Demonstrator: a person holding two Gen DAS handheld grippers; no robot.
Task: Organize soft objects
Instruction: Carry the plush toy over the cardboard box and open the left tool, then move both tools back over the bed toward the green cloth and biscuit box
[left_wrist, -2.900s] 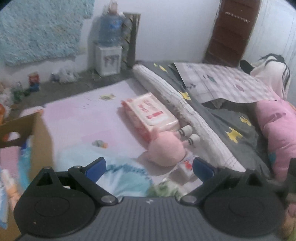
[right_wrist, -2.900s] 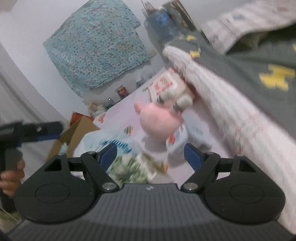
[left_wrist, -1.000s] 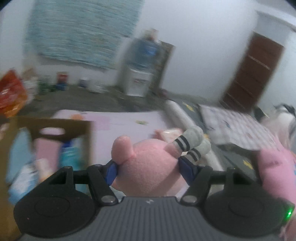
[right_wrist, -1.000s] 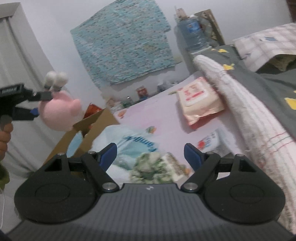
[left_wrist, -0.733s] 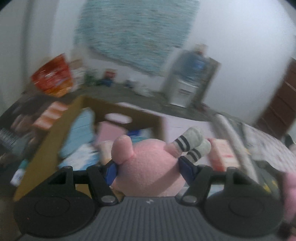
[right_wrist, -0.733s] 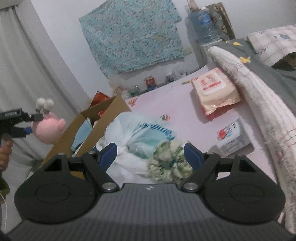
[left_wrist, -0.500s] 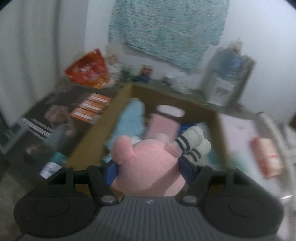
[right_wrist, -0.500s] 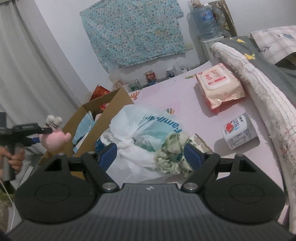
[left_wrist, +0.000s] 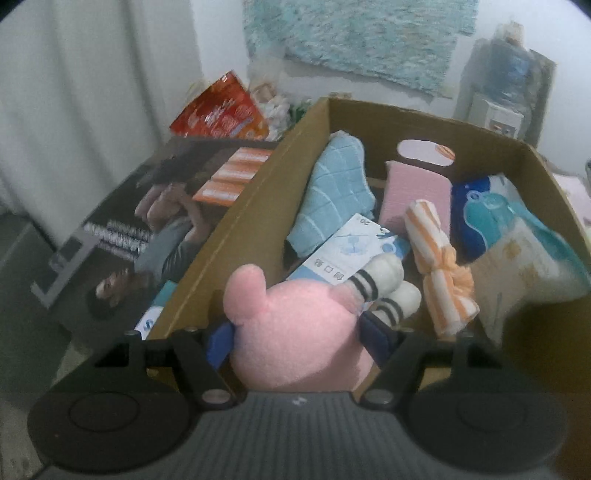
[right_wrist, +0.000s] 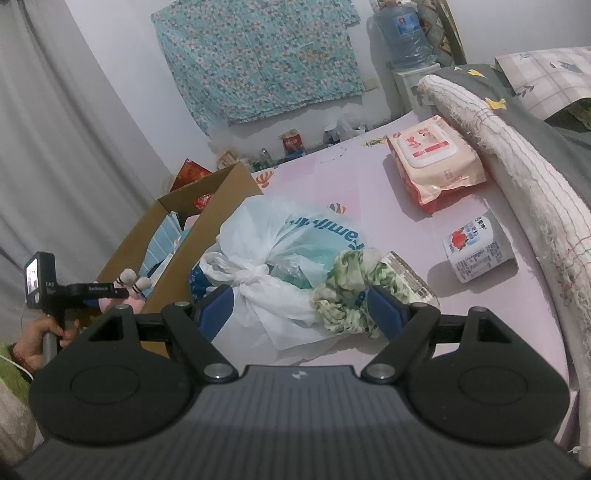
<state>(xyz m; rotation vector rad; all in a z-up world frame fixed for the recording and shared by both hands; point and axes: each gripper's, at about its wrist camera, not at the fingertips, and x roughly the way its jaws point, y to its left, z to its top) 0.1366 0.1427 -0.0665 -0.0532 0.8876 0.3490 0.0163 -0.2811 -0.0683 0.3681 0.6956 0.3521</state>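
Observation:
A pink plush toy (left_wrist: 295, 332) with striped white feet sits between the pads of my left gripper (left_wrist: 299, 338), whose jaws are opening while the pads still touch it. The toy hangs just over the near end of an open cardboard box (left_wrist: 236, 221). Inside lie a blue towel (left_wrist: 332, 195), a pink pack (left_wrist: 417, 192), an orange-striped cloth (left_wrist: 439, 273) and tissue packs. The right wrist view shows that gripper (right_wrist: 110, 291) at the box (right_wrist: 207, 221). My right gripper (right_wrist: 299, 310) is open above a knotted white plastic bag (right_wrist: 280, 243) and a green floral cloth (right_wrist: 351, 288).
On the pink mat (right_wrist: 369, 184) lie a wet-wipes pack (right_wrist: 432, 158) and a small tissue pack (right_wrist: 478, 249). A rolled white blanket (right_wrist: 517, 166) borders the mat on the right. A flat printed carton (left_wrist: 147, 229) and a red snack bag (left_wrist: 221, 110) lie left of the box.
My left gripper carried the plush toy from above the mat over to the box and tipped down into it. Its pads stand slightly wider. The right gripper barely moved.

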